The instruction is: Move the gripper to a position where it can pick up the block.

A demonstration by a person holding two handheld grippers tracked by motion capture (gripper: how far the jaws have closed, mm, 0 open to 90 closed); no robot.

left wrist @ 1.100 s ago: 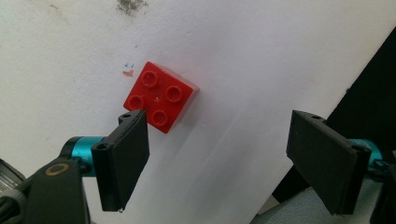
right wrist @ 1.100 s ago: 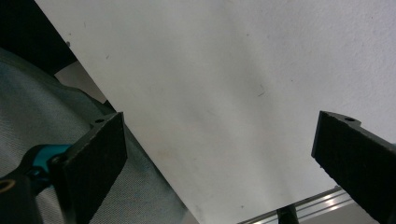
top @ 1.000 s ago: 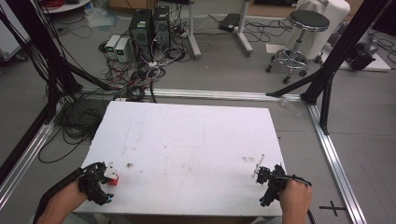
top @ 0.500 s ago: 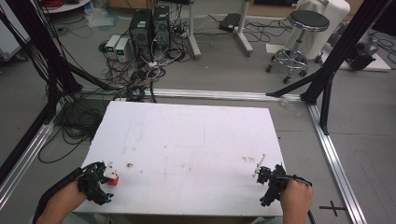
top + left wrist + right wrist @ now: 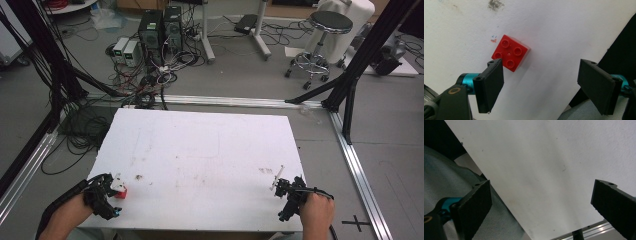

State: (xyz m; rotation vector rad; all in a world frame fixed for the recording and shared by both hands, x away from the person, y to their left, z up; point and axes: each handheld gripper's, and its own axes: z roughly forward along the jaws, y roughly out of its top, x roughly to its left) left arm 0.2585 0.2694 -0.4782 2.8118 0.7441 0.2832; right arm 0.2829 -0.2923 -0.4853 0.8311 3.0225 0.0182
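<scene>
A small red four-stud brick (image 5: 510, 53) lies flat on the white table (image 5: 200, 160), near its front left corner (image 5: 121, 191). My left gripper (image 5: 544, 86) hovers over it, open, with the brick just beyond the tip of its left jaw and nothing between the jaws. In the high view that left gripper (image 5: 102, 195) sits at the table's front left, held by a hand. My right gripper (image 5: 544, 205) is open over bare white table at the front edge. The high view shows the right gripper (image 5: 289, 196) at the front right corner.
A dark smudge (image 5: 138, 177) marks the table just right of the brick. Aluminium frame rails (image 5: 357, 170) border the table. Computer towers (image 5: 160, 25), tangled cables and a stool (image 5: 320, 35) stand on the floor beyond the far edge.
</scene>
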